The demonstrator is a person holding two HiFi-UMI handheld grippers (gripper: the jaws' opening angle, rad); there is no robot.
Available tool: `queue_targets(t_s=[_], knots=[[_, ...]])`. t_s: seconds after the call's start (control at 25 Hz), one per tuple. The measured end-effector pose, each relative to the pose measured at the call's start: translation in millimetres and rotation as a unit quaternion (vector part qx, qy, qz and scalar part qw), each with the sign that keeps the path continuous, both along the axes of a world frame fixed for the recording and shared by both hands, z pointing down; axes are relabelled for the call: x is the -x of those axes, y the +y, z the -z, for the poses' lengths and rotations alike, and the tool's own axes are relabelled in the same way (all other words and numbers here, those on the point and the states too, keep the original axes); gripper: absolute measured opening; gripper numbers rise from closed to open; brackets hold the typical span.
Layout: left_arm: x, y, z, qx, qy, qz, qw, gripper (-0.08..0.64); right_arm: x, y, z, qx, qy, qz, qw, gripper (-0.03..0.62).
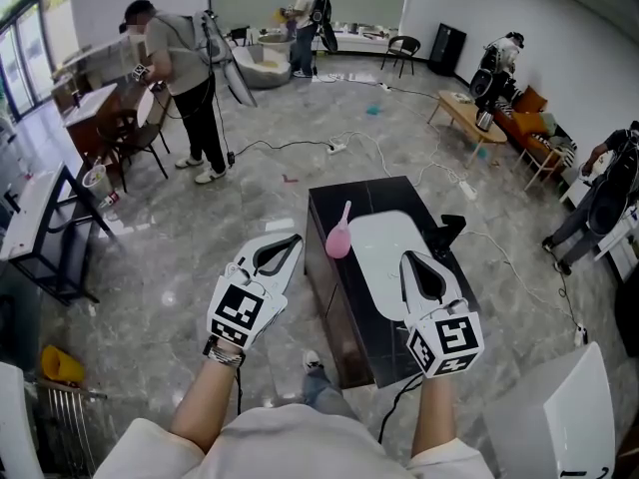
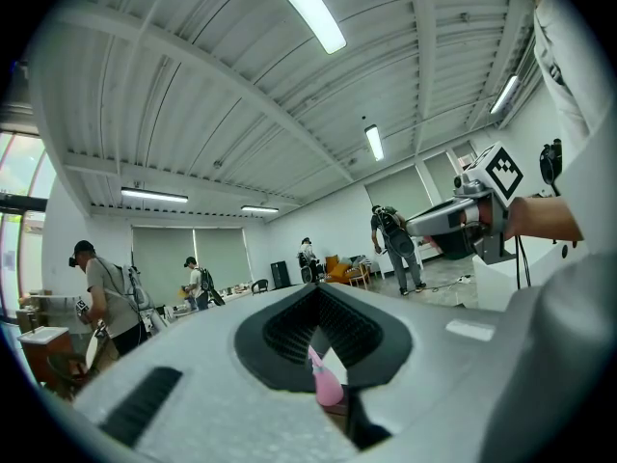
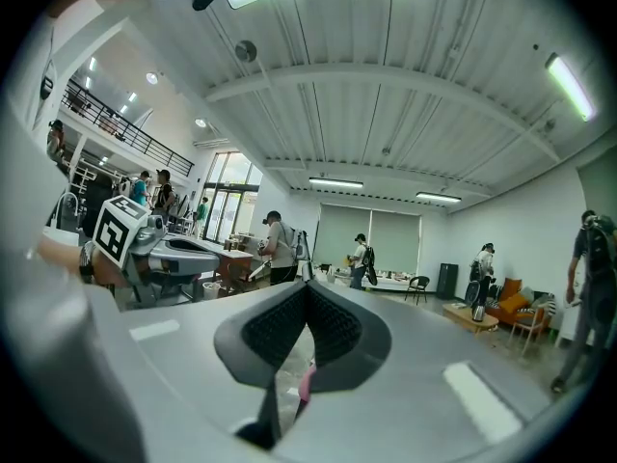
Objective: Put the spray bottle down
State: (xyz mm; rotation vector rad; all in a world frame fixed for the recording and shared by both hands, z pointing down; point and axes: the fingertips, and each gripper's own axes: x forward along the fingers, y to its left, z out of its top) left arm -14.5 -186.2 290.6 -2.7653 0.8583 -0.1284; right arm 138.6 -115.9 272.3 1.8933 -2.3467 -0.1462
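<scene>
Head view: black-and-white square marker patterns are being displayed on the cube [image 1: 240, 312] of the left gripper [image 1: 292, 240] and on the cube [image 1: 449, 339] of the right gripper [image 1: 409, 259]. Both grippers are being held out level on bare forearms, pointing away from the person and well apart from each other. In the left gripper view its jaws are being pressed together at the tips with nothing gripped; the right gripper view is showing the same. The pink spray bottle [image 1: 339, 236] is standing upright and untouched, ahead of and between the two grippers, nearer the left one's tips, at the left edge of a black table [image 1: 329, 200] beside a white tray [image 1: 384, 247].
</scene>
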Motion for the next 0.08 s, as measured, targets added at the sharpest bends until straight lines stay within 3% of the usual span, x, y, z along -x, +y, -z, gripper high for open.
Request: queue_targets(t_s=[0.08], knots=[[-2.7, 1.6, -1.6, 0.0, 0.0, 0.0, 1.0, 0.005, -2.7, 1.1, -1.5, 0.001, 0.002, 0.0, 1.0, 0.005]])
